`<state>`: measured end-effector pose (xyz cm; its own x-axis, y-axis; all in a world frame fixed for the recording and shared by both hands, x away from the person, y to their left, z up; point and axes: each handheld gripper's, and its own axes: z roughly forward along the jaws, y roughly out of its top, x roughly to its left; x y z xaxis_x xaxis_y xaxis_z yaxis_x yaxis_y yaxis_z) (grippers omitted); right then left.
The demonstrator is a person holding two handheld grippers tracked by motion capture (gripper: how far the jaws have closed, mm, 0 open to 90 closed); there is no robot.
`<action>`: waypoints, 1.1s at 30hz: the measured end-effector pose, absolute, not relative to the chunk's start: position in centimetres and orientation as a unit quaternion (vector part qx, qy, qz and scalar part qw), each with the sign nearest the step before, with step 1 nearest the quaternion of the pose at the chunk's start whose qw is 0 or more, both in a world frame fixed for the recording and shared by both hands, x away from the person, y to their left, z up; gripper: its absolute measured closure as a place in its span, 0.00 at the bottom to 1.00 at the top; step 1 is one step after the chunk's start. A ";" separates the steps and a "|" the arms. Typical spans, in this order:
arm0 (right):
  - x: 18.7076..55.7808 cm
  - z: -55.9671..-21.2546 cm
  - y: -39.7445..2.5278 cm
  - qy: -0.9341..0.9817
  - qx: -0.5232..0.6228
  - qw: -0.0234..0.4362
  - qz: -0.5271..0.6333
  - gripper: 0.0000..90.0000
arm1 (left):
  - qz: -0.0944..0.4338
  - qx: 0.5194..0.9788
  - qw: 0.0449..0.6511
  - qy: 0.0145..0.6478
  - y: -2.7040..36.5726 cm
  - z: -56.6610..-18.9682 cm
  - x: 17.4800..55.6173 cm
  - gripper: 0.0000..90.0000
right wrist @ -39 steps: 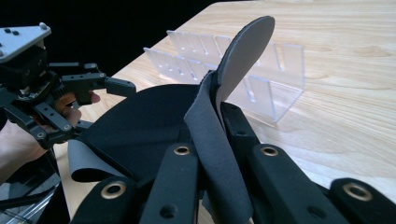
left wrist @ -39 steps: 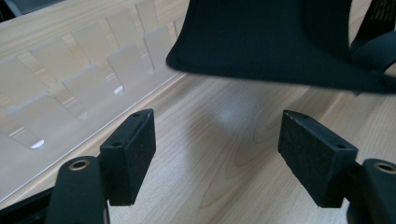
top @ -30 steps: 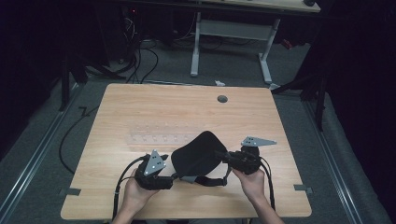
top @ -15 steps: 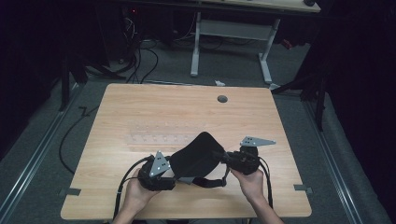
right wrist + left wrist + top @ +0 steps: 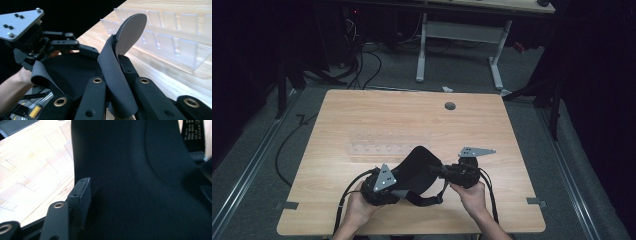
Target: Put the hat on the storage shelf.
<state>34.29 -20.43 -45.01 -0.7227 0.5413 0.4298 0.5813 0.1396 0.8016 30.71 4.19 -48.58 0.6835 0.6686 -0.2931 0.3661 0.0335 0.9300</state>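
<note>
A black fabric piece (image 5: 418, 165) with a dangling strap (image 5: 424, 201) is held just above the wooden table (image 5: 362, 115), near its front edge. My left gripper (image 5: 401, 181) grips its left side; in the left gripper view the dark cloth (image 5: 140, 180) lies against the one jaw pad (image 5: 82, 195) that shows, and the other pad is hidden. My right gripper (image 5: 438, 171) is shut on the right edge. In the right gripper view its jaws (image 5: 116, 66) pinch a folded flap with a grey underside (image 5: 131, 30). The left gripper (image 5: 82, 48) holds the cloth beyond it.
A clear plastic compartment tray (image 5: 384, 146) lies just behind the fabric, and its walls (image 5: 162, 37) stand close to the right of the jaws. A round cable hole (image 5: 450, 106) sits at the table's far side. Desk legs and cables occupy the floor beyond.
Both grippers have drawn slightly closer together, the left shifting right and the right shifting left. The fabric stays held between them.
</note>
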 end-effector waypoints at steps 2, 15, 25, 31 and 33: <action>34.2 -44.9 -20.1 -0.756 -0.367 0.019 -0.541 0.94 | 0.128 0.683 0.612 0.378 4.2 -48.6 30.7 0.49; 34.2 -44.8 -19.8 -0.763 -0.364 0.001 -0.534 0.87 | 0.083 0.696 0.622 0.349 5.0 -48.1 30.1 0.79; 34.4 -44.6 -20.5 -0.754 -0.366 -0.018 -0.545 0.72 | 0.032 0.704 0.626 0.335 5.5 -47.8 29.6 0.95; 34.1 -44.8 -21.6 -0.753 -0.372 -0.028 -0.541 0.65 | 0.019 0.690 0.637 0.344 6.1 -47.2 29.7 0.95; 34.0 -45.0 -22.1 -0.753 -0.376 -0.033 -0.538 0.64 | 0.011 0.686 0.638 0.350 6.4 -47.1 29.8 0.95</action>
